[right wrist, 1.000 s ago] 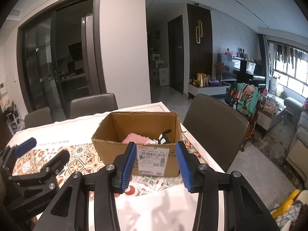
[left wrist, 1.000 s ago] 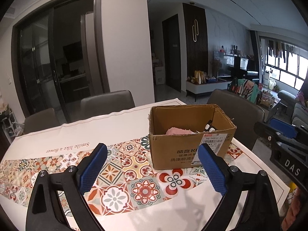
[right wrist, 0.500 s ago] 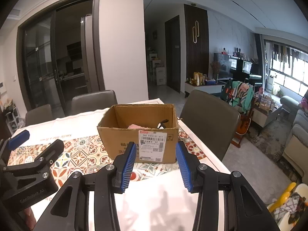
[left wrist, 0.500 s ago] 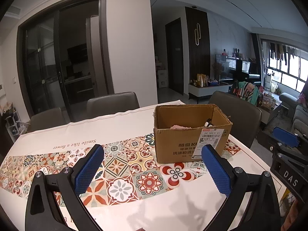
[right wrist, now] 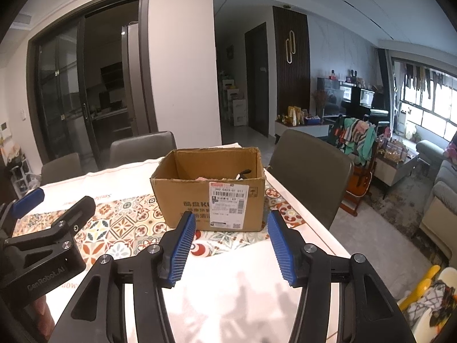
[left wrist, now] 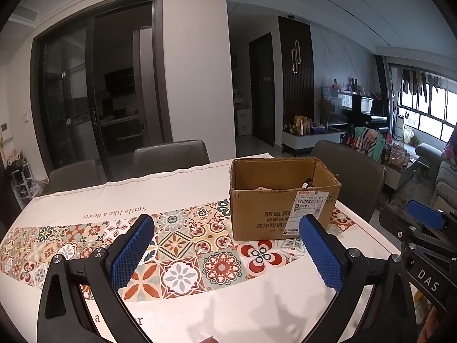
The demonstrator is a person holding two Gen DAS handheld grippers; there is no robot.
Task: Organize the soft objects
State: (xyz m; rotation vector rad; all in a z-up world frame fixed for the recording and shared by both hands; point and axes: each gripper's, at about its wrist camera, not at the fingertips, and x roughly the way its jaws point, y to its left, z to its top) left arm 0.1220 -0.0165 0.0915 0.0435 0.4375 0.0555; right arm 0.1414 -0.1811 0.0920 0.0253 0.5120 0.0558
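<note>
Both of my tools are empty. The left gripper (left wrist: 225, 245) stands with its blue pads wide apart; the right gripper (right wrist: 231, 243) has its pads apart too, though noticeably narrower. Neither touches anything.

The cardboard box (right wrist: 210, 191) sits upright and open-topped on the patterned tablecloth (left wrist: 182, 263). From my right tool it lies dead ahead, its labelled front wall just beyond the fingertips and framed between them. From my left tool the same box (left wrist: 282, 200) lies ahead and off to the right, beyond the right-hand pad. I judge the right tool to be the nearer and better aligned of the two.

Inside the box, a pink soft item (right wrist: 207, 177) shows only as a sliver above the front rim, with a small dark object (right wrist: 242, 173) (I cannot tell what it is) to its right, nearer the right wall. Most of the contents are hidden by the front wall.

The box's long axis runs across my right tool's line of approach, so the broad front wall faces me.

No loose soft object is visible on the cloth between the tools and the box. My judgement: the sorting appears largely done, or the next item lies outside both views. Any further reach into the box must clear the front rim from above.
</note>
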